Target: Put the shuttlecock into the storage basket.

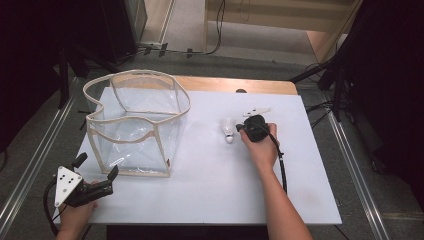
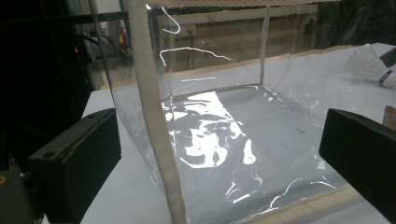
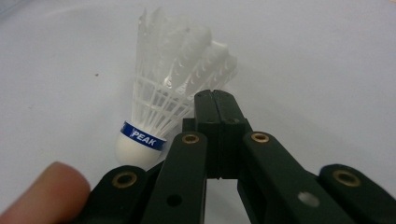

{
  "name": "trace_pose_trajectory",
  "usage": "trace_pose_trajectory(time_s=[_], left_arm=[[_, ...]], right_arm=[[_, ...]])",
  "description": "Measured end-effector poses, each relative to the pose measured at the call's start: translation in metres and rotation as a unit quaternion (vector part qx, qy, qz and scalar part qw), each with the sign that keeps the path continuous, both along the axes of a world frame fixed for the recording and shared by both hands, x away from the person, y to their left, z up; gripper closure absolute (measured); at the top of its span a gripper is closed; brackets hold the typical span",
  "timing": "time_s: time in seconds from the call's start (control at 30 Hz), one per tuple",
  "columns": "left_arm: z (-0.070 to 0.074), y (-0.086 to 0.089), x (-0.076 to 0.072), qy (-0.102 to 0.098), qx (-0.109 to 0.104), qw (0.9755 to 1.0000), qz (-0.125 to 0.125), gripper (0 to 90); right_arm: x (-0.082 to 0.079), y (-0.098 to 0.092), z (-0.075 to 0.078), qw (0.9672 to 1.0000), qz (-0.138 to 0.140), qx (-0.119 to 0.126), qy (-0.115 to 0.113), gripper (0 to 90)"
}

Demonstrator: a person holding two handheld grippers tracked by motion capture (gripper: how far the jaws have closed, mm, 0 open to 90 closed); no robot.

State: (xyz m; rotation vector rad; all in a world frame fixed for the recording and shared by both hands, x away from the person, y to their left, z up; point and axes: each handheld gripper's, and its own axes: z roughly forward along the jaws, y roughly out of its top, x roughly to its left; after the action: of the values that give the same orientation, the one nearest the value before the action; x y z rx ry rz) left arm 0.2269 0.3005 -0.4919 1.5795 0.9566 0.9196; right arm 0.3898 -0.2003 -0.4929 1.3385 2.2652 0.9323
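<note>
A white shuttlecock (image 1: pixel 228 131) with a blue band lies on the white table (image 1: pixel 210 195), cork toward the person. In the right gripper view the shuttlecock (image 3: pixel 159 107) lies just left of my right gripper (image 3: pixel 215 100), whose jaws are pressed together beside the feather skirt, with nothing visibly between them. From above, my right gripper (image 1: pixel 241 128) is at the shuttlecock's right side. A clear plastic bag (image 1: pixel 135 120) with beige trim stands open at the table's left. My left gripper (image 1: pixel 97 166) is open by the bag's near left corner, its jaws either side of the bag's corner seam (image 2: pixel 149 93).
A small white piece (image 1: pixel 256 111) lies on the table just beyond the right hand. The table's wooden far edge (image 1: pixel 235 84) runs behind the bag. Dark stands and cables line the floor on both sides.
</note>
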Motion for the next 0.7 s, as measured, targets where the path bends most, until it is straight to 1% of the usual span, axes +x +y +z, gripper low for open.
trace_pose_trajectory(time_s=[0.13, 0.23, 0.27, 0.33, 0.43, 0.53, 0.57, 0.7], left_arm=[[0.000, 0.000, 0.000, 0.000, 0.000, 1.0000, 0.001, 0.0], [0.000, 0.001, 0.000, 0.001, -0.002, 1.0000, 0.001, 0.0], [0.000, 0.001, 0.000, 0.001, -0.003, 1.0000, 0.002, 0.0], [0.000, 0.001, 0.000, 0.000, -0.003, 1.0000, 0.002, 0.0], [0.000, 0.001, 0.000, 0.001, -0.002, 1.0000, 0.002, 0.0], [0.000, 0.001, 0.000, 0.001, -0.003, 1.0000, 0.002, 0.0], [0.000, 0.001, 0.000, 0.001, -0.003, 1.0000, 0.002, 0.0], [0.000, 0.001, 0.000, 0.001, -0.002, 1.0000, 0.002, 0.0]], right_arm=[[0.000, 0.007, 0.000, 0.9999, 0.010, 0.002, -0.003, 87.8], [-0.001, 0.012, 0.001, 0.9999, 0.014, 0.000, -0.002, 87.8], [-0.001, 0.014, 0.001, 0.9998, 0.018, -0.003, -0.006, 87.8], [-0.002, 0.018, 0.002, 0.9997, 0.022, -0.004, -0.007, 87.8], [-0.002, 0.021, 0.002, 0.9995, 0.029, -0.006, -0.009, 87.8], [-0.003, 0.023, 0.002, 0.9995, 0.029, -0.003, -0.007, 87.8], [-0.003, 0.025, 0.002, 0.9993, 0.037, -0.002, -0.008, 87.7], [-0.004, 0.027, 0.002, 0.9991, 0.040, -0.002, -0.010, 87.7]])
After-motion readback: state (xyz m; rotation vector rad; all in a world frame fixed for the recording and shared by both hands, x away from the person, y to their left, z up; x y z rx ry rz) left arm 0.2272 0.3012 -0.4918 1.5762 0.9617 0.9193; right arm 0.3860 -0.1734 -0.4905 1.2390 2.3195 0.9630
